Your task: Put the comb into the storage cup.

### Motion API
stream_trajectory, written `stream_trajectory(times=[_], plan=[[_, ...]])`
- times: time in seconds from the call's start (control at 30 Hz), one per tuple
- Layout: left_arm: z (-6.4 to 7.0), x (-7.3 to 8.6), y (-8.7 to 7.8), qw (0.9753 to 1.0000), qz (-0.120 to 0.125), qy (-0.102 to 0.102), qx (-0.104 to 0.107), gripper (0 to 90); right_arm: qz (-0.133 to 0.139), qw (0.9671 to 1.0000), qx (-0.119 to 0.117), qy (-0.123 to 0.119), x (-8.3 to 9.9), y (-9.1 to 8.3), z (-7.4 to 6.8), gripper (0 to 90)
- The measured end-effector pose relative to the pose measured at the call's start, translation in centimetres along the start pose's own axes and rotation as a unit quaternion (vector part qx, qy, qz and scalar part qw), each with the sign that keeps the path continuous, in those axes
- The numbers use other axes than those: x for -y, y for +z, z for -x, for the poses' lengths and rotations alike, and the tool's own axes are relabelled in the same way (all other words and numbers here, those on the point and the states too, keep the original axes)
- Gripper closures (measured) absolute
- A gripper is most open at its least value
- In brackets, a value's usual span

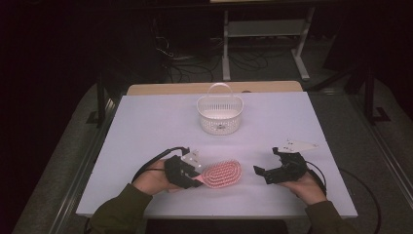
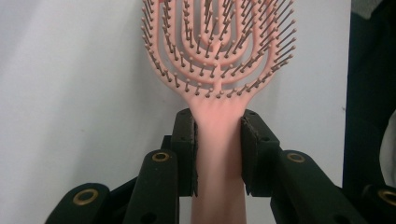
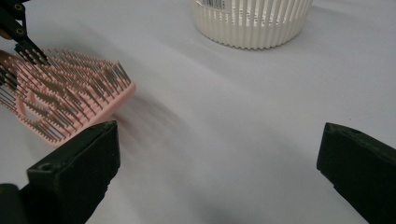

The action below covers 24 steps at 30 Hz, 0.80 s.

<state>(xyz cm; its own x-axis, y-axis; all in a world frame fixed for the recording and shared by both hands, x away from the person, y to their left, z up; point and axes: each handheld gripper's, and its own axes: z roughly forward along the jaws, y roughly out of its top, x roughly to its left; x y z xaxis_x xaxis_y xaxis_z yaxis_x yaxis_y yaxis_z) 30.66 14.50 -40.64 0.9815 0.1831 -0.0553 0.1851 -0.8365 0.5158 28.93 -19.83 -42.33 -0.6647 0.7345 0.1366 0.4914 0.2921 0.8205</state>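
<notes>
Pink vented hairbrush (image 2: 217, 56), bristles up; left gripper (image 2: 218, 140) jaws clamp its handle, right gripper (image 3: 219, 172) jaws apart.

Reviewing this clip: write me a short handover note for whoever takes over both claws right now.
Left claw: shut on the handle of the pink hairbrush, bristles up; the brush head is low at the near middle of the table, whether touching it or just above I cannot tell.
Right claw: open, holding nothing, low over the table to the right of the brush.
White basket: upright at the far middle, handle up, apart from both claws; nothing seen inside it.
Done: brush gripped.
Left, probably: carry the brush to the basket and release.
</notes>
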Motion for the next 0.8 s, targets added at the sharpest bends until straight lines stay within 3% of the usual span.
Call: stream_trajectory(times=[0.37,0.8], plan=[[-0.6,0.5,-0.5,0.9987,0.034,-0.03,-0.025,70.0,0.0,1.0,0.0,0.002,0.0,0.0,0.0,0.0],[-1.2,1.0,-1.3,0.9931,0.084,-0.065,-0.049,69.9,0.0,1.0,0.0,0.002,0.0,0.0,0.0,0.0]])
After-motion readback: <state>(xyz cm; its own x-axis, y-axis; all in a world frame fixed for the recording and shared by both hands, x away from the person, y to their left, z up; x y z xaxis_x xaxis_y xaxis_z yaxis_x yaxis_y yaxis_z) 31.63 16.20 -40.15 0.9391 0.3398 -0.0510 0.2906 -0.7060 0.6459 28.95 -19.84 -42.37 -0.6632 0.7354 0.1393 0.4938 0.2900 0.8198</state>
